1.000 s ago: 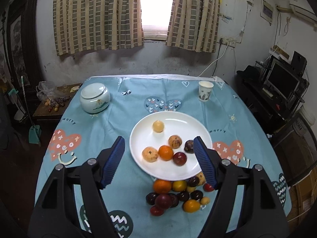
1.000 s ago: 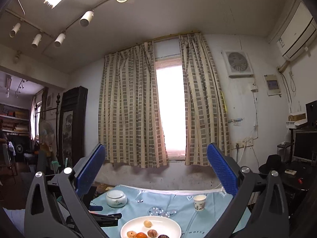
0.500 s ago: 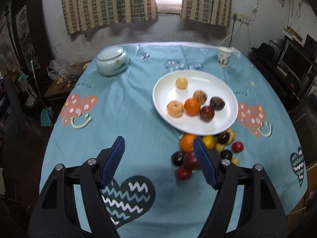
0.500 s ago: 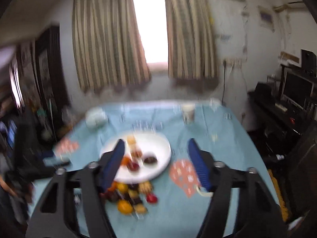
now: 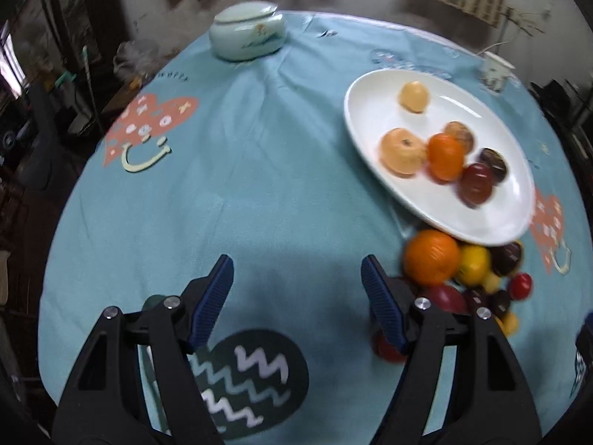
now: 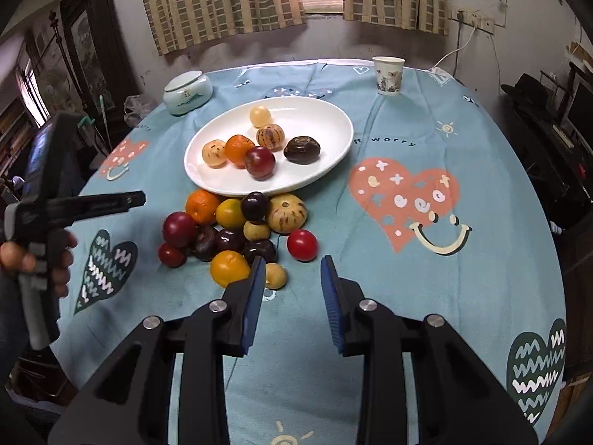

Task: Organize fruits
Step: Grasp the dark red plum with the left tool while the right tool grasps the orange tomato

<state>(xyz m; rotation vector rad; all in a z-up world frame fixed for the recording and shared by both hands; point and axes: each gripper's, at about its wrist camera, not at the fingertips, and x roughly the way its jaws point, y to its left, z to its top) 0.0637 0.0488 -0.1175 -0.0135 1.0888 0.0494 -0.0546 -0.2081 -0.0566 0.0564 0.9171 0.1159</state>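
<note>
Near the worktop's front edge, a loose pile of fruit [image 6: 237, 233] sits just in front of the white plate [image 6: 333, 122], touching its near rim; six fruits already on the plate. A lidded jar [image 6: 187, 91] stands at the far left and a cup [image 6: 388, 74] near the far edge.

Right gripper [image 6: 292, 289]: jaws closing, now narrow, nothing between them, pads over bare cloth just right of the pile. A small yellow fruit [image 6: 276, 275] lies just beside the left pad and a red fruit [image 6: 302, 244] just ahead.

Left gripper [image 5: 296, 296]: jaws medium-wide, empty, over bare cloth left of the pile; its right pad is close to a dark red fruit [image 5: 443, 296].

Step in hand, as judged: pick one fruit from the pile's edge and move it to the plate. To do it well, open the right jaws wider than the fruit first, take an outlier like the red one rather than a buried one, and close gently at its widest part so it doesn't squirt out and set the neighbours rolling.

Pose: both grippers pitch steeply down toward the cloth. A hand [image 6: 33, 259] grips the left tool's handle, seen at the right view's left side.
</note>
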